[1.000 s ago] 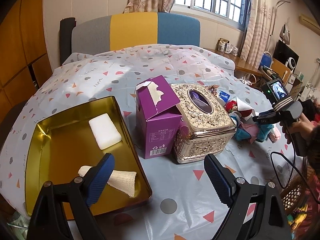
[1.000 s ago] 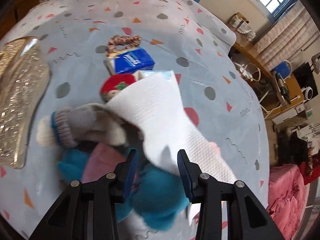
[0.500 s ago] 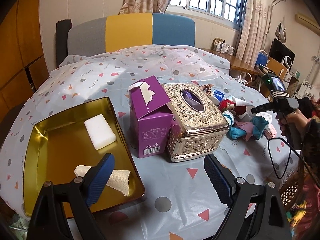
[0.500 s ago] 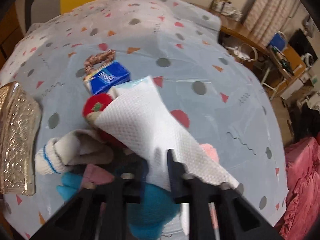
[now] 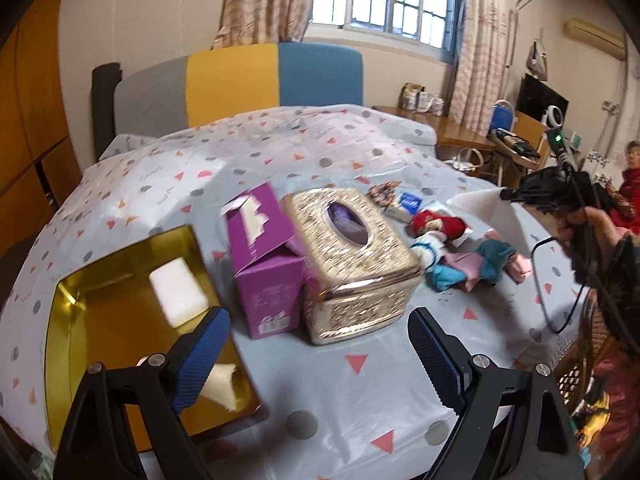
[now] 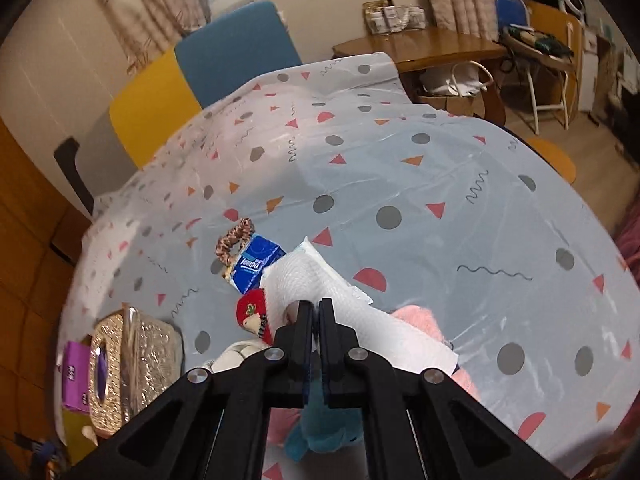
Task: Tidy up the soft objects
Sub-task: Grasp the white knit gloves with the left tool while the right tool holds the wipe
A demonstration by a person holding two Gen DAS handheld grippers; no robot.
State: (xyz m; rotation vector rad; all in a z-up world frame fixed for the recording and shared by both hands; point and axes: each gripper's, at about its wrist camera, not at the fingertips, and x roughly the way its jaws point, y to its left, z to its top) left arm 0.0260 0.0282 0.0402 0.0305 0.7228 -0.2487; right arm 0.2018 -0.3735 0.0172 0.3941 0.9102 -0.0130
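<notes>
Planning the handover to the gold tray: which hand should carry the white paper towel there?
Right: the right gripper is already shut on the paper towel. The left gripper is open, empty, over the tray.

Daylight enters through the window (image 5: 384, 4) at 12 o'clock. Both views show motion blur, glare on the tablecloth (image 6: 400, 168), and dark fisheye corners.

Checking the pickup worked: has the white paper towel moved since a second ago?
Yes. The white paper towel, pinched in the right gripper, has lifted off the pile: in the left wrist view it now hangs above the red plush it had rested on.
</notes>
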